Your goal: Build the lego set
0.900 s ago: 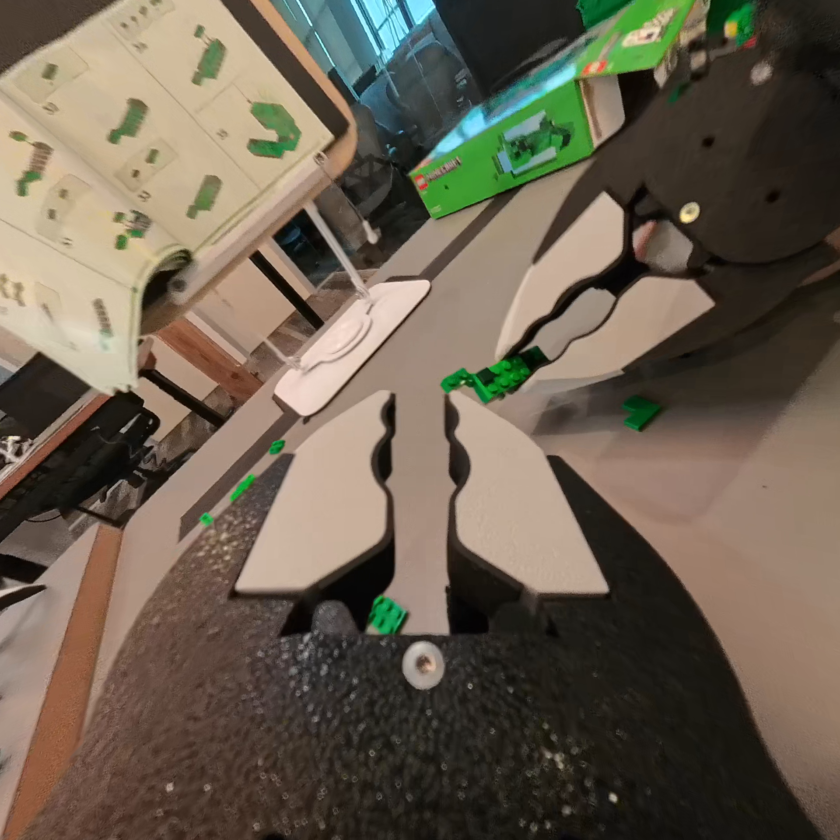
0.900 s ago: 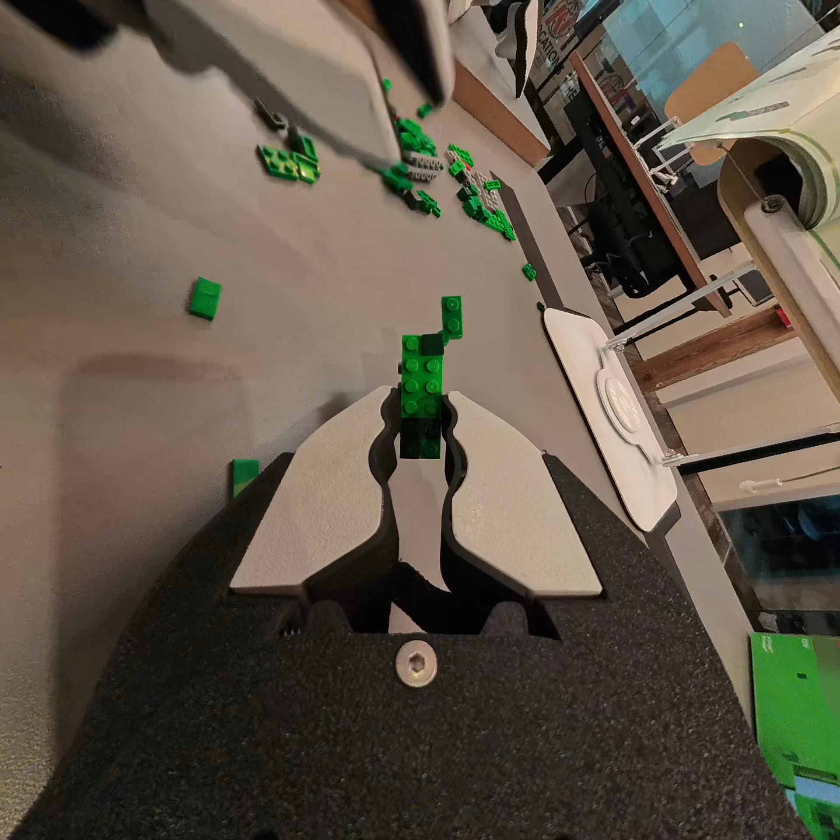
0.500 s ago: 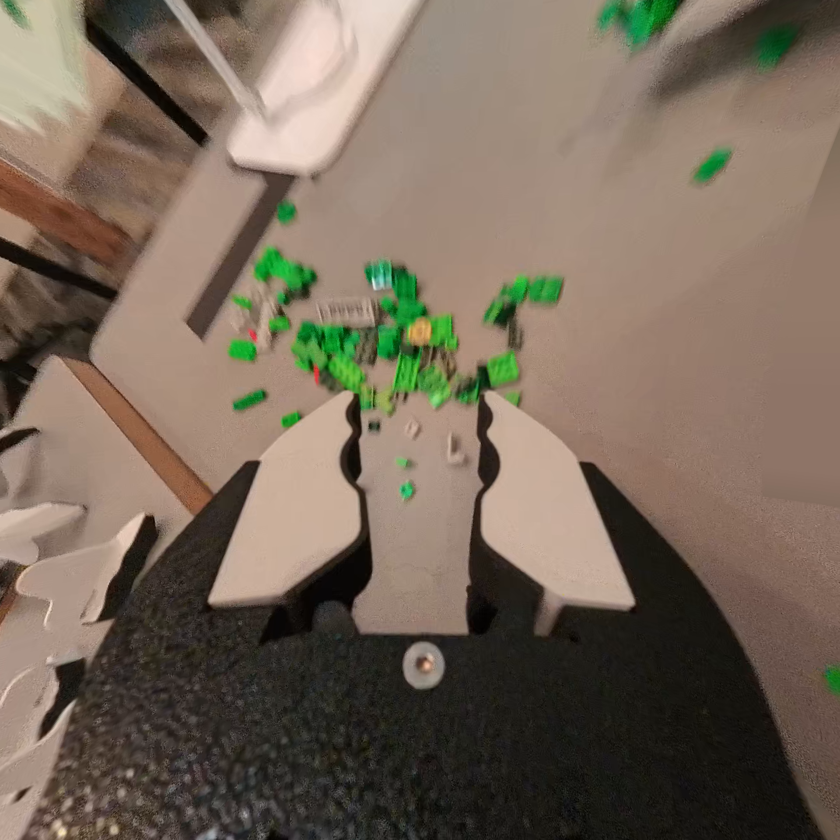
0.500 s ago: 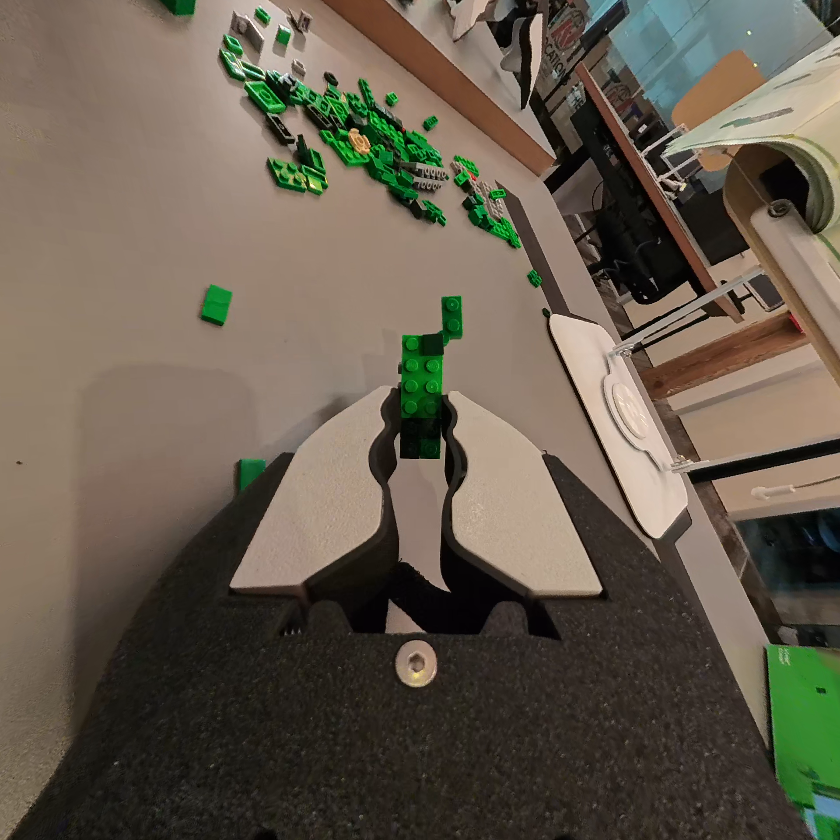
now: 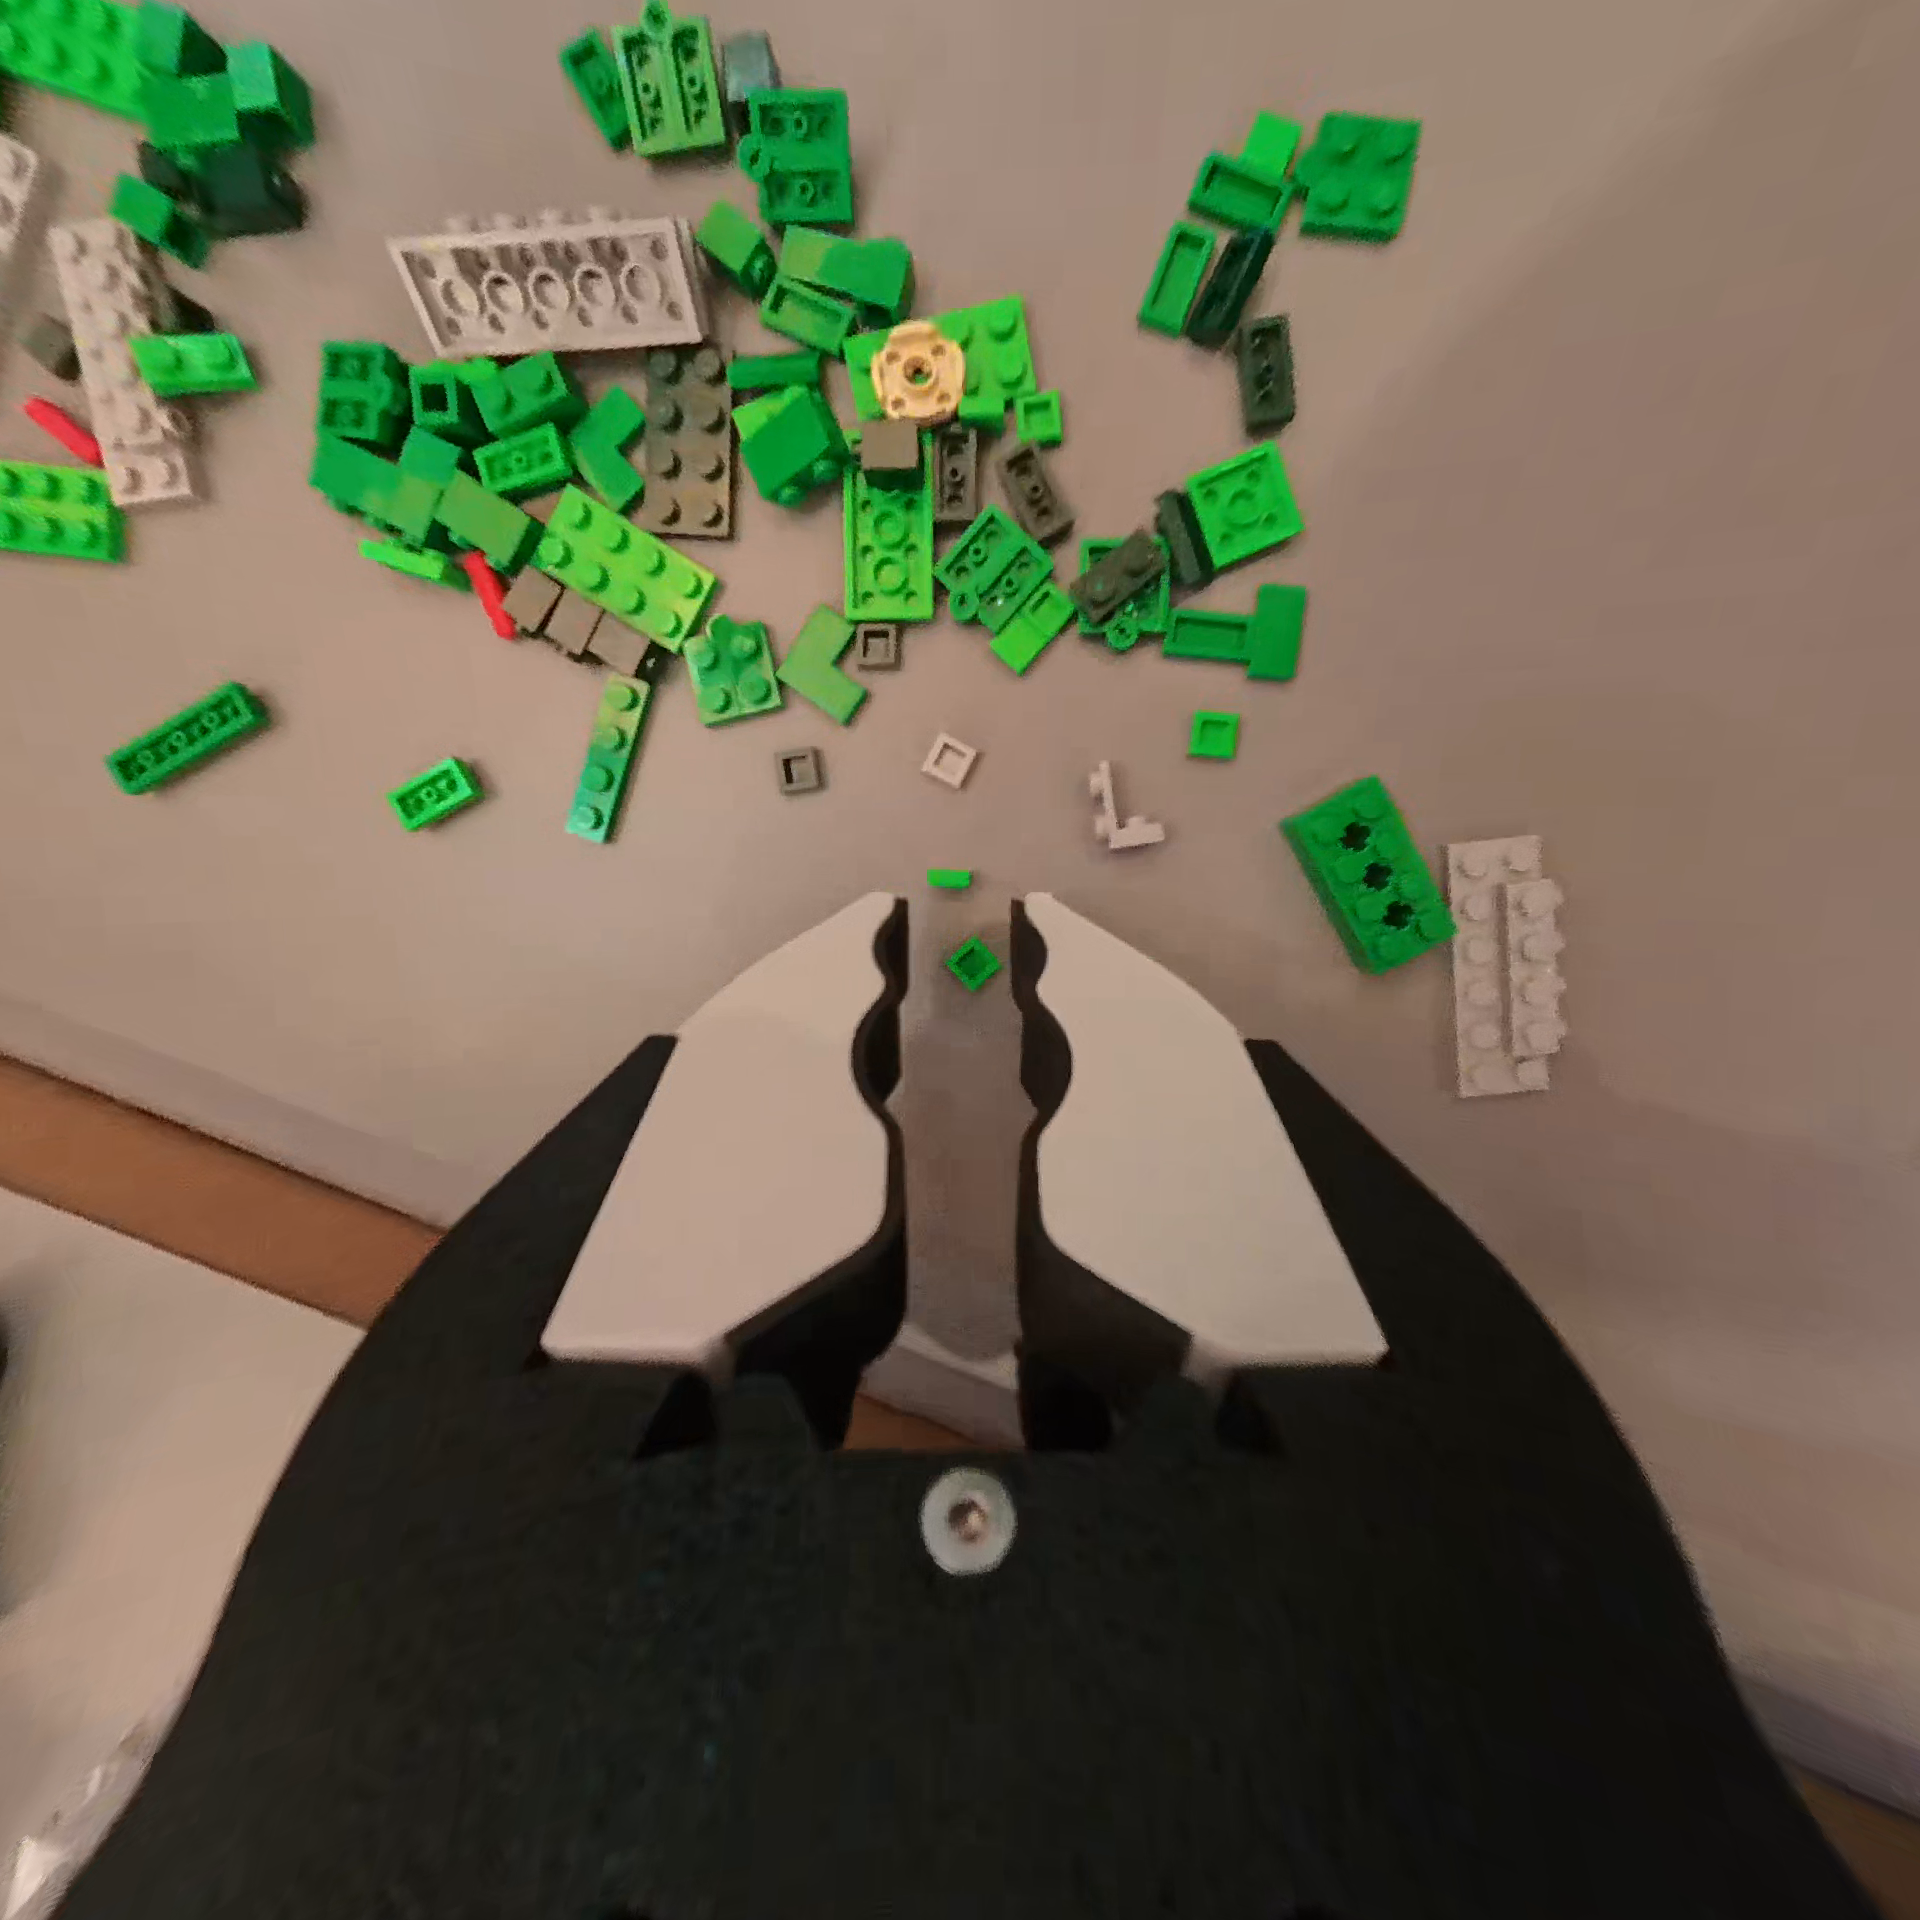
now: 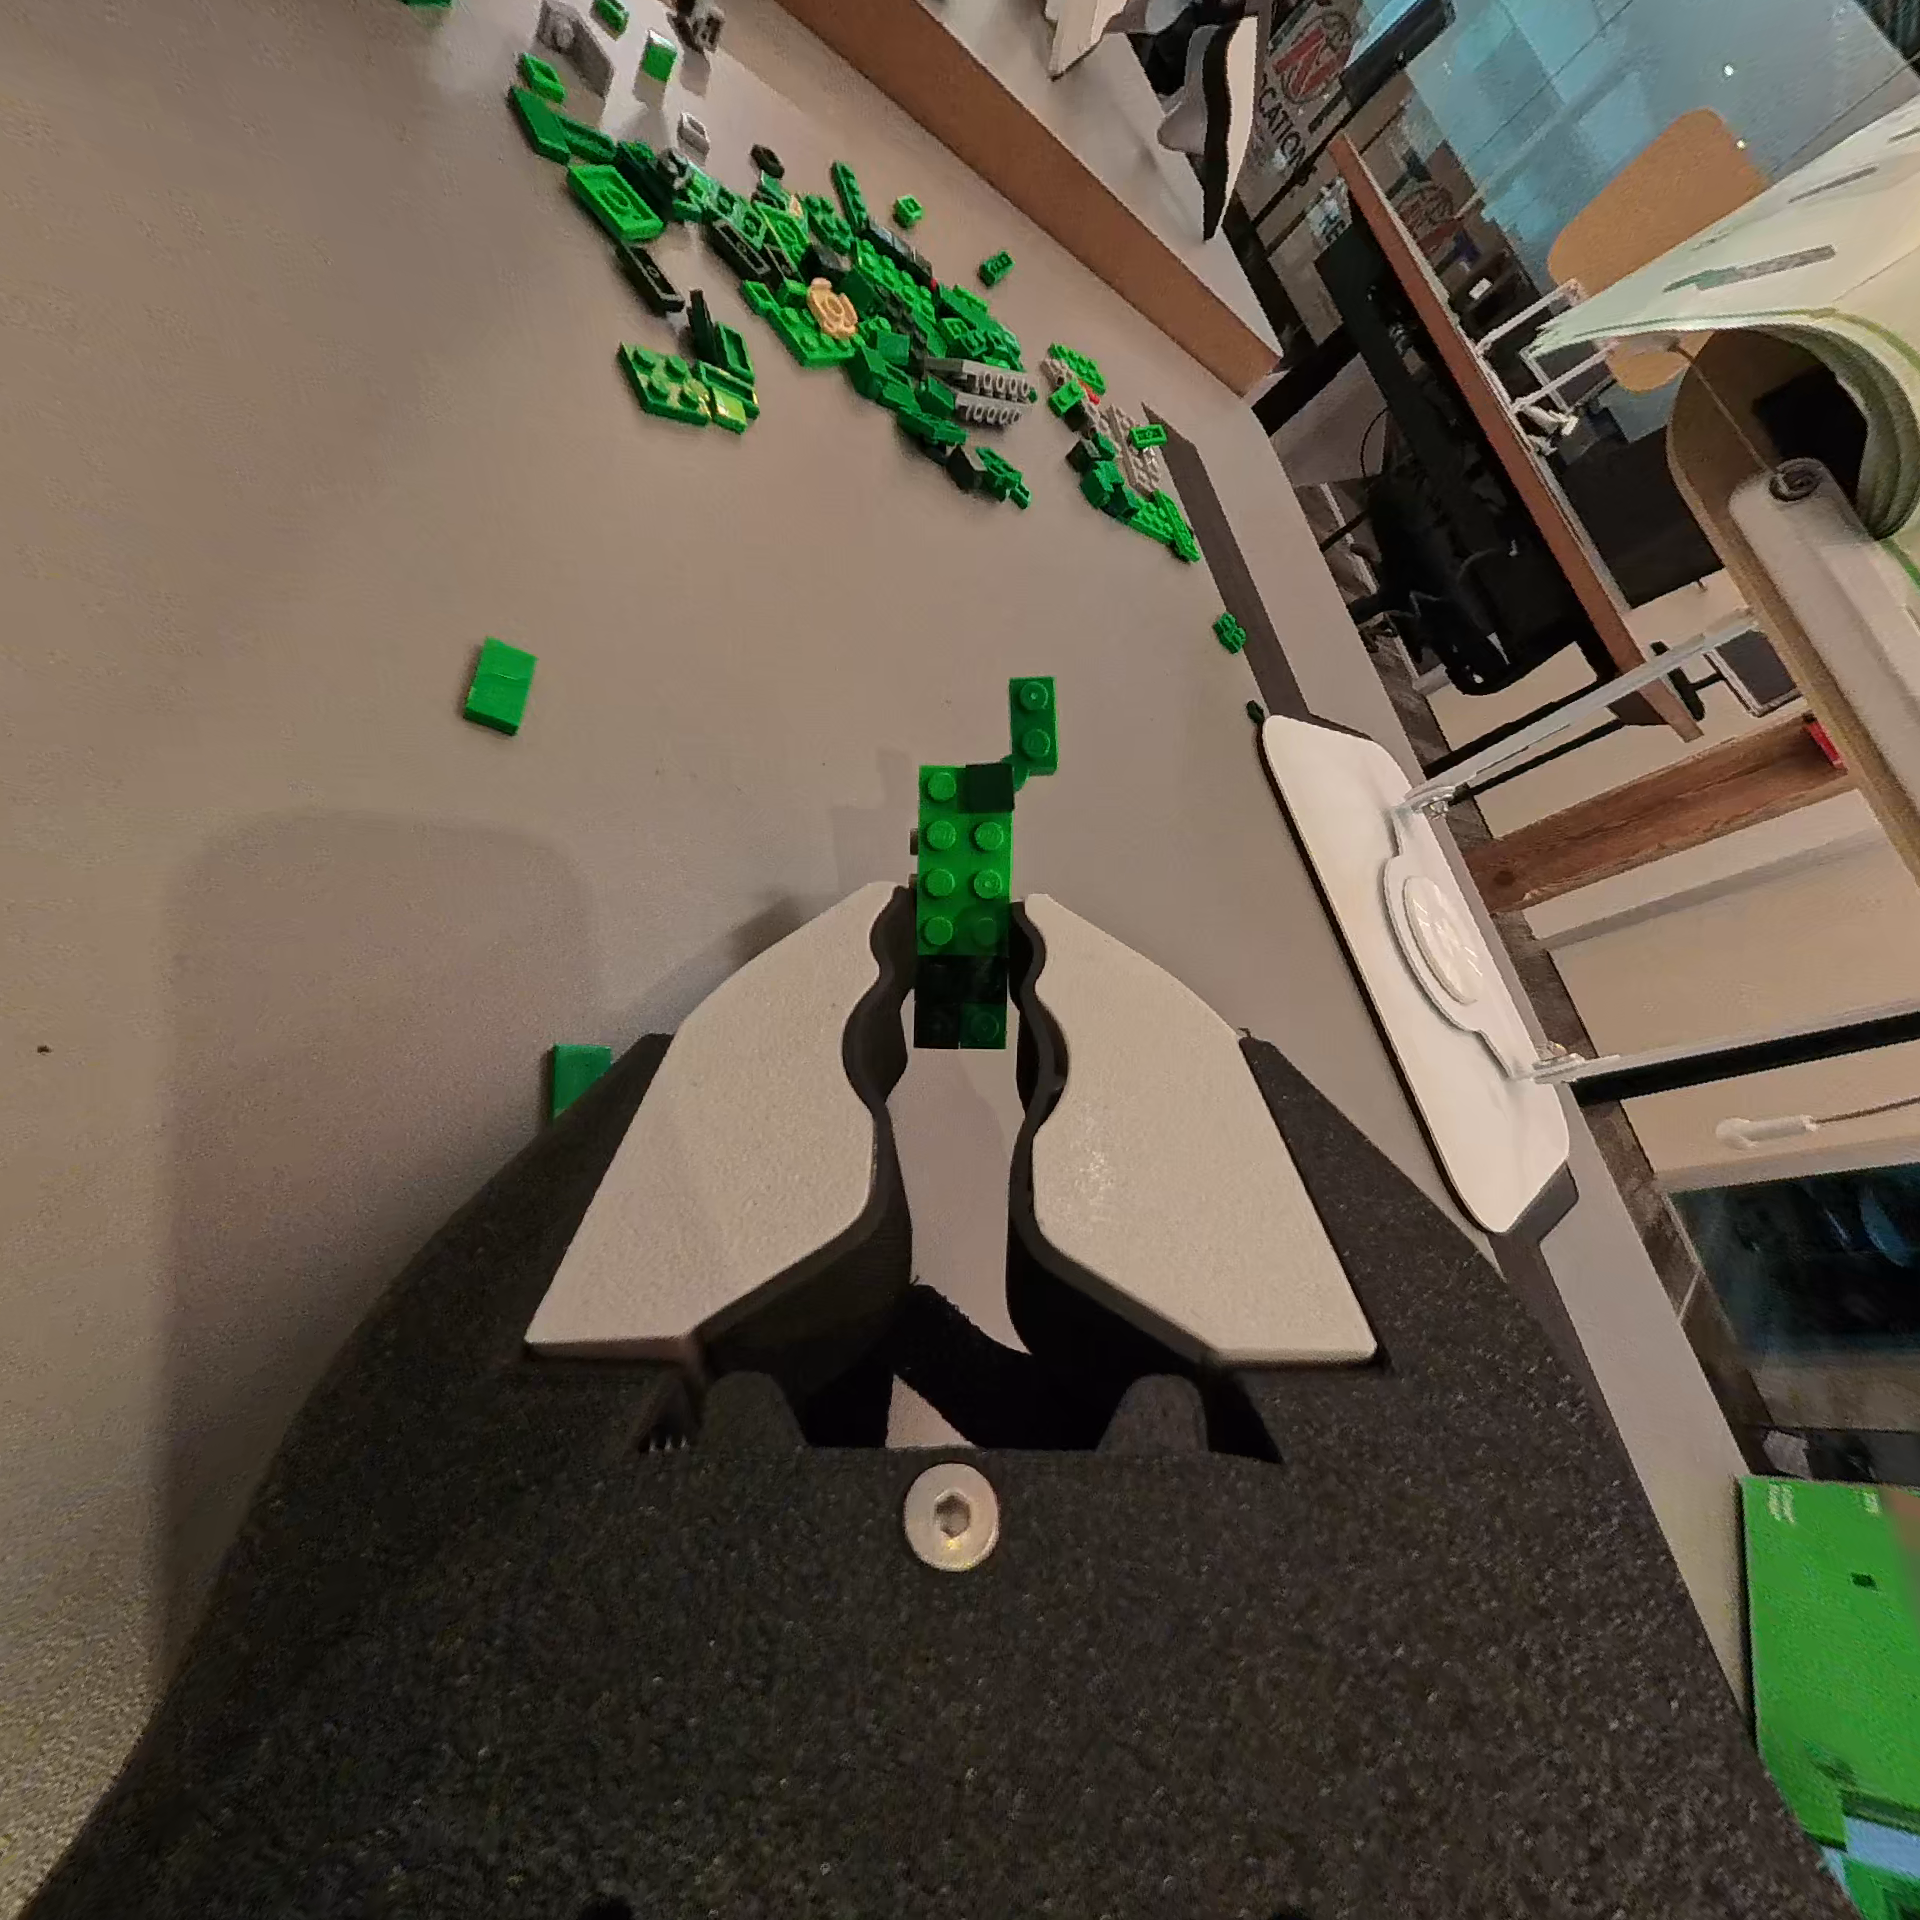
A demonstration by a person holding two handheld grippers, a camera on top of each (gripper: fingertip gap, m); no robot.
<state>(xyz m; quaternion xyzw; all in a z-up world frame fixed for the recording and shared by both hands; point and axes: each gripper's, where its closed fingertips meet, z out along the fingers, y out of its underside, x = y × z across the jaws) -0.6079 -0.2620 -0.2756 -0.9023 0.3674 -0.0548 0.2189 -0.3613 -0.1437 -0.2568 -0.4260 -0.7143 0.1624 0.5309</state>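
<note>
My left gripper (image 5: 961,914) points down at the grey table (image 5: 1558,520), just short of a pile of loose green, dark green and grey lego pieces (image 5: 665,457). Its jaws stand a little apart and hold nothing. A small green tile (image 5: 974,961) lies on the table in the gap between the fingers, apart from both. My right gripper (image 6: 961,904) is shut on a green brick assembly (image 6: 964,852) that sticks out forward, above the table. The same pile (image 6: 831,301) shows far ahead in the right wrist view.
A tan round piece (image 5: 917,372) lies in the pile. Grey plates (image 5: 1501,966) and an upturned green plate (image 5: 1366,873) lie right of my left gripper. The table's wooden edge (image 5: 208,1174) is near. A white stand base (image 6: 1423,987), instruction booklet (image 6: 1818,260), green box (image 6: 1829,1662) and loose green tile (image 6: 499,686) show. One gripper's finger ends stand about 30 cm off the other's.
My left gripper has swung away from the right gripper and down over the pile of pieces; its jaws widened, then narrowed. The right gripper has kept still with the assembly.
</note>
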